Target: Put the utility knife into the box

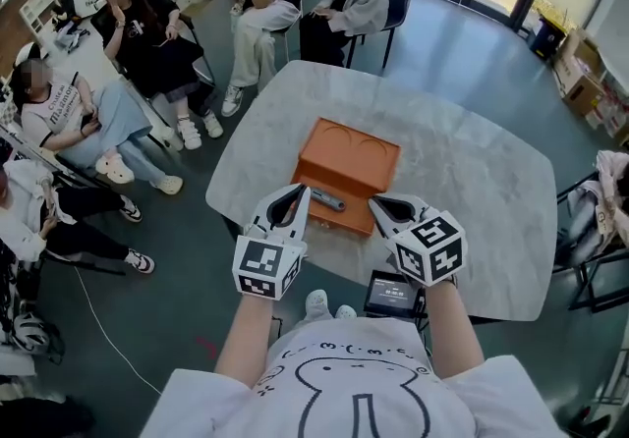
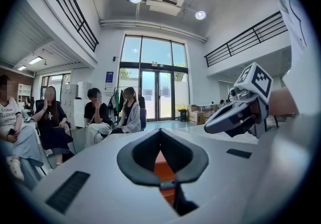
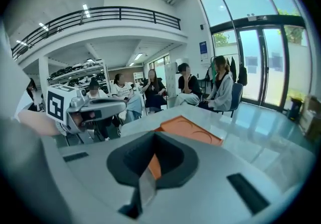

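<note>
Toward the near edge of the tabletop (image 1: 462, 181), somewhat left of its middle, stands the orange box (image 1: 349, 156). The utility knife (image 1: 327, 198) lies across the box's near part, running left to right. Whether it sits inside the box or on top of it cannot be determined. The left gripper (image 1: 301, 193) hangs over the box's near left corner with its fingers (image 2: 135, 155) pressed together at the tips and nothing between them. The knife's left end is just beside those tips, apart from them. The right gripper (image 1: 374, 202) hangs over the box's near right corner, its fingers (image 3: 173, 165) likewise closed tip to tip and empty. The knife lies between the two grippers, nearer the left one, and neither holds it. Each gripper view shows only orange box surface through the gap behind the tips.
</note>
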`<state>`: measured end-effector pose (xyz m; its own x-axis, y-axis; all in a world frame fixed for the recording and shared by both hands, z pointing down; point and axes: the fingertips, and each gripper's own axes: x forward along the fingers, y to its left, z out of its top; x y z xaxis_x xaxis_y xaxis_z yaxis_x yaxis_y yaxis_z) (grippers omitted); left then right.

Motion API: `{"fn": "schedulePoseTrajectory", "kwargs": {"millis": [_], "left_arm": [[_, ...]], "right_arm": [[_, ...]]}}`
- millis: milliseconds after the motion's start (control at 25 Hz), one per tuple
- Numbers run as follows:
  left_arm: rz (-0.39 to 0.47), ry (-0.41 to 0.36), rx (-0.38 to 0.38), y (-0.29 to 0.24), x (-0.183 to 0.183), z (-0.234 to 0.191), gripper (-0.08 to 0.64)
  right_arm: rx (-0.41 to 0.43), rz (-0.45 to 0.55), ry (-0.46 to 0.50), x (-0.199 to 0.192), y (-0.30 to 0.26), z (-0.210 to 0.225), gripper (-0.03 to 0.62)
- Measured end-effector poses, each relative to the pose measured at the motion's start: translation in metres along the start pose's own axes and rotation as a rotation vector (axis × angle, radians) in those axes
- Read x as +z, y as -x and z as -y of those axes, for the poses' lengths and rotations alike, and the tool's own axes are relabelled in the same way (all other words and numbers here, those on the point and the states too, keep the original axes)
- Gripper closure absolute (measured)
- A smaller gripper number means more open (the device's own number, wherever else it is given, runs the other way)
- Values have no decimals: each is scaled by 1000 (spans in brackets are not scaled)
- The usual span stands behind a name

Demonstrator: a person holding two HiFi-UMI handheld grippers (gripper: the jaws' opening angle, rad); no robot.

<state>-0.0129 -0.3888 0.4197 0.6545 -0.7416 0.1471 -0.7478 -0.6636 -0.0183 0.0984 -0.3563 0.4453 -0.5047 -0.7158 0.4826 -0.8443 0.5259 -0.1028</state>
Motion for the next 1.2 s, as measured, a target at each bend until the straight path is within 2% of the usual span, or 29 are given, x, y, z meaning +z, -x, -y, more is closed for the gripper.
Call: {"fn": "schedulePoseTrajectory", "kwargs": {"millis": [240,360,480,680,960,1200], "left_arm": [[44,0,5,4,13,7,545],[65,-14,-3,5,20,8,545],[82,-26,-8,6,26,11,545],[108,-36,-12,9,34,18,545],[124,-42,6,14,37,17,545],[125,-53,8,17,38,16,545]], "right_arm": [[-70,202,6,20,35,2,584],[-88,266,30,28,41,-2,584],[-93,293,53,34,45,-7,584],[-82,346,35,45,53,-10,584],[-74,351,109,51,53,-18,586],[-71,348,115,53,46,-26,586]]}}
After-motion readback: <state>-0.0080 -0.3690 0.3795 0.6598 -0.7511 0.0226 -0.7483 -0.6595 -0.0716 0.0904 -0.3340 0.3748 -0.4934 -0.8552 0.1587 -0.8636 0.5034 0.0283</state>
